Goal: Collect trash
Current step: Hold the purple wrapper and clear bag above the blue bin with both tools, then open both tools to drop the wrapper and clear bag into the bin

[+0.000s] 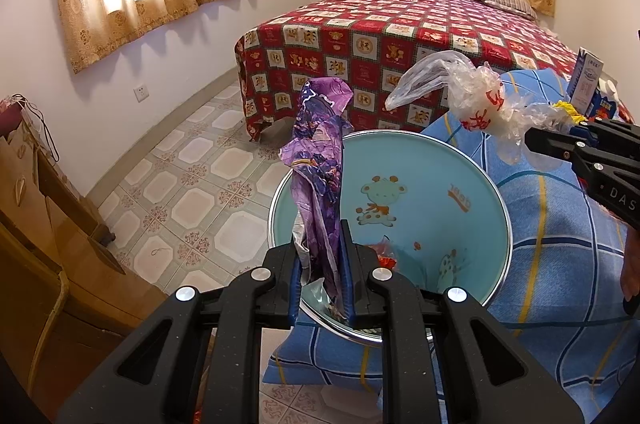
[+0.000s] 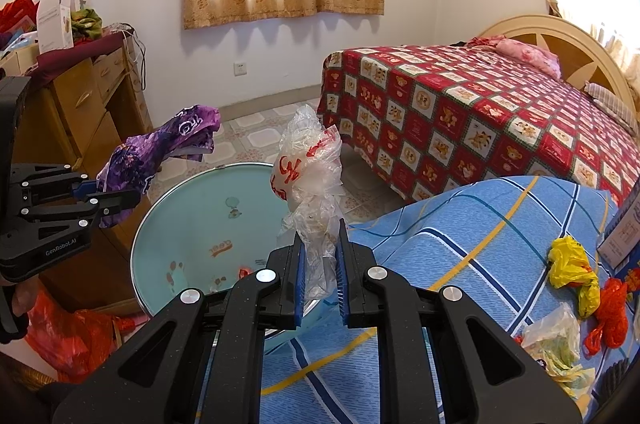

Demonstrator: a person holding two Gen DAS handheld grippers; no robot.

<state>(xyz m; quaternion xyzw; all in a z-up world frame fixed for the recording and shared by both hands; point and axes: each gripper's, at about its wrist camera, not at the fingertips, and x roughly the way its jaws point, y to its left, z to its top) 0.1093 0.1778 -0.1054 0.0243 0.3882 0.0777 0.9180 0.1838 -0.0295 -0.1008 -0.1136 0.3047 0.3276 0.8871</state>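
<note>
The left gripper (image 1: 322,264), at the bottom centre of the left wrist view, is clamped on a crumpled purple printed foil wrapper (image 1: 320,151). The wrapper stands up between the blue-lined pads and rises toward the middle of the frame, in front of the rim of a round light-blue basin with a cartoon giraffe print (image 1: 420,183).

The right gripper (image 2: 320,276), at the bottom centre of the right wrist view, is clamped on a crumpled clear plastic bag with red lettering (image 2: 308,175). The bag stands upright from the pads, over the right edge of the basin (image 2: 192,224). In the same view, the left gripper (image 2: 116,201) enters from the left edge, with the purple wrapper (image 2: 160,147) projecting to the right above the basin.

The basin sits against a blue checked cloth with yellow and white lines (image 2: 460,236). A small red item lies inside the basin near its lower rim; its nature is hard to determine. At the lower right of the right wrist view, the following lie on the cloth:
- a yellow plastic bag (image 2: 572,272);
- an orange-red plastic bag (image 2: 610,312);
- a pale translucent bag (image 2: 556,340).

A bed with a red patterned cover (image 2: 480,119) occupies the right background.
</note>
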